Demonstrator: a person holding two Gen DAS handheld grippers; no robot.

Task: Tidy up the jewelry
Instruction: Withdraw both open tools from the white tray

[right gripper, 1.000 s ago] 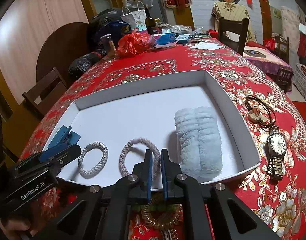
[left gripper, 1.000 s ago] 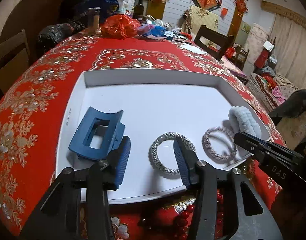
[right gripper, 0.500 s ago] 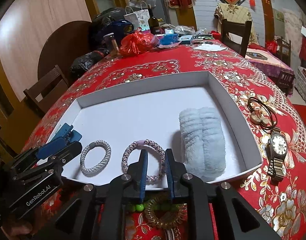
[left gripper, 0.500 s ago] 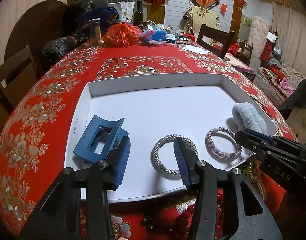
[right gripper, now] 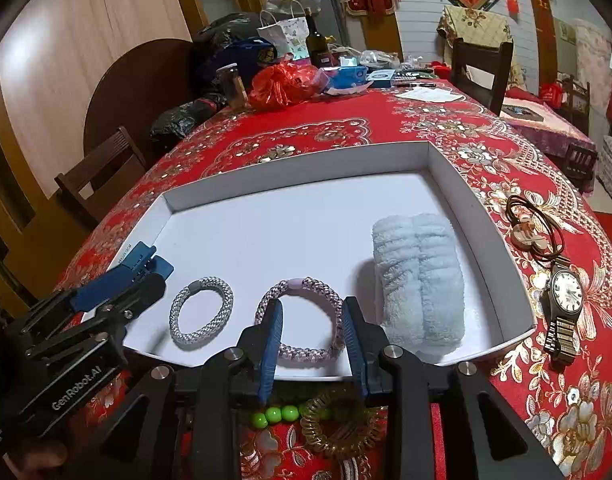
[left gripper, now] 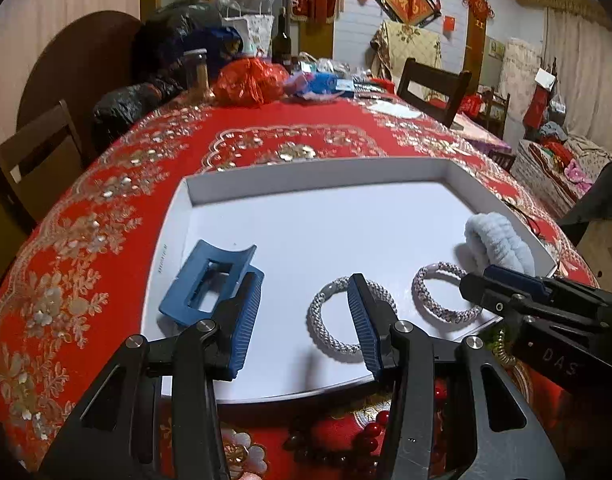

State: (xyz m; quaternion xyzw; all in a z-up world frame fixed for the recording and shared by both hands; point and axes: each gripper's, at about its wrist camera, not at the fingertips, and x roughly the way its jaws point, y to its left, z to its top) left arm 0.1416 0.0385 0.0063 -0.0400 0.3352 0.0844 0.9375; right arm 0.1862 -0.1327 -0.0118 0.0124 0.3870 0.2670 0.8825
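A white tray (left gripper: 314, 180) (right gripper: 297, 168) lies on the red cloth. Along its near side sit a blue claw clip (left gripper: 203, 284) (right gripper: 139, 258), a grey braided hair tie (left gripper: 316, 320) (right gripper: 225, 300), a pinkish braided hair tie (left gripper: 446, 316) (right gripper: 322, 288) and a fluffy pale blue scrunchie (left gripper: 498, 240) (right gripper: 418, 276). My left gripper (left gripper: 306, 292) (right gripper: 153, 280) hovers over the tray's near edge between clip and grey tie, its jaws opening slightly with nothing between them. My right gripper (right gripper: 312, 304) (left gripper: 482, 284) is opening over the pinkish tie, which lies flat, untouched by the pads.
Right of the tray lie a wristwatch (right gripper: 566, 300) and a brown cord with a charm (right gripper: 530, 232). Green beads (right gripper: 273, 414), a coil tie (right gripper: 338, 428) and red beads (left gripper: 370, 432) sit in front of it. Bags and a bottle (right gripper: 318, 44) crowd the far end.
The right jaws went from shut to apart, and the pinkish tie now lies free in the tray. The left gripper tilted slightly; its view shows more of the room.
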